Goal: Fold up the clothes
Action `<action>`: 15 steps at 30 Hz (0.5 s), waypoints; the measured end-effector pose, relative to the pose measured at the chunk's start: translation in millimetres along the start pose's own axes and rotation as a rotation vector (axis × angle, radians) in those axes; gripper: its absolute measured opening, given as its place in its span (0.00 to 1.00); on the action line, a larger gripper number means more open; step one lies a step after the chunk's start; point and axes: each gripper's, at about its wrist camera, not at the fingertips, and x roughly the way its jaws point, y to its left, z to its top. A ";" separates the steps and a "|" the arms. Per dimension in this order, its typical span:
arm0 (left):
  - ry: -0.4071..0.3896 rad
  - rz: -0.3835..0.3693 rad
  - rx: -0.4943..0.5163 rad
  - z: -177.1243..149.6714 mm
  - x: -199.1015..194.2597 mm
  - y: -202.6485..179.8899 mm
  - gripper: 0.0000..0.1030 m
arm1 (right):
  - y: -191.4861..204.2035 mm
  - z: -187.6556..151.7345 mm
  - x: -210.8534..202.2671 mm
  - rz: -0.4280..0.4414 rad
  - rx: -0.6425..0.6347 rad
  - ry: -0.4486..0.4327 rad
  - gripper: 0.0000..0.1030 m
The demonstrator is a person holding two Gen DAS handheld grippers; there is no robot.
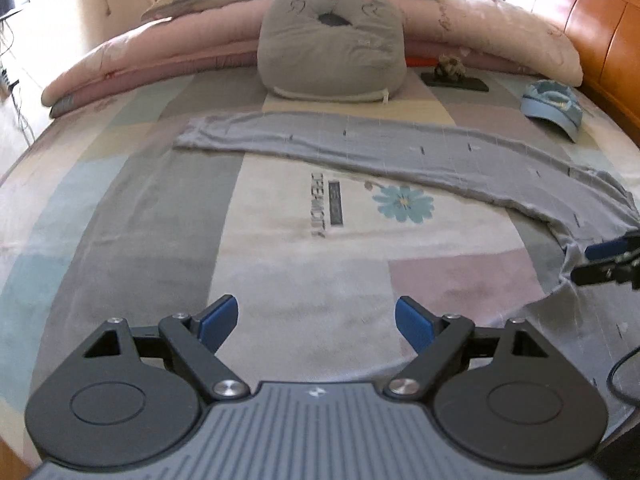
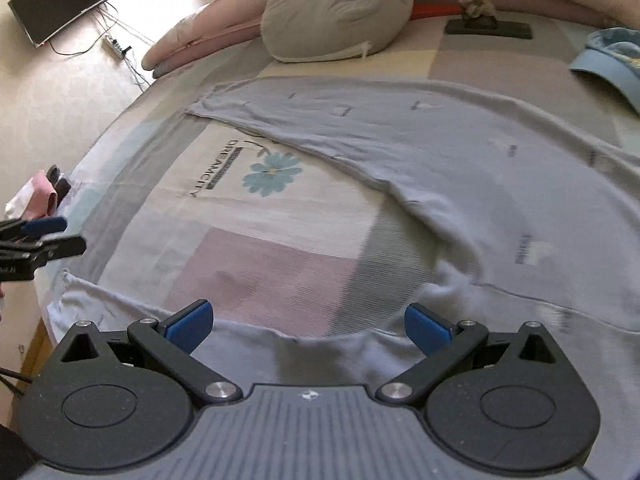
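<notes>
Clearly both the left gripper (image 1: 316, 322) and the right gripper (image 2: 308, 326) gape wide, holding nothing; a one-sided grab could bunch the splayed grey trousers (image 2: 500, 184), skewing the fold.

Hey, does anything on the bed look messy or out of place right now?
The grey trousers lie sprawled, legs splayed apart, crotch bunched. A blue cap and a small ornament sit loose on the bed.

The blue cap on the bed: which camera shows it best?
The left wrist view: the whole blue cap lies in frame near the headboard. The right wrist view shows only part of it, cut off by the picture's right edge.
</notes>
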 end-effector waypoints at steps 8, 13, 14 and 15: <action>0.035 0.000 -0.008 -4.0 3.3 -20.9 0.84 | -19.8 2.6 -5.8 -0.053 -0.004 0.033 1.00; 0.049 0.008 -0.026 -7.0 7.1 -15.9 0.84 | -21.4 0.7 8.9 -0.116 -0.037 0.081 1.00; 0.050 0.011 -0.034 -8.3 7.4 -13.6 0.84 | -20.4 -0.4 14.1 -0.136 -0.051 0.088 1.00; 0.050 0.011 -0.043 -10.5 8.0 -11.1 0.84 | -19.4 -1.4 19.3 -0.155 -0.065 0.096 1.00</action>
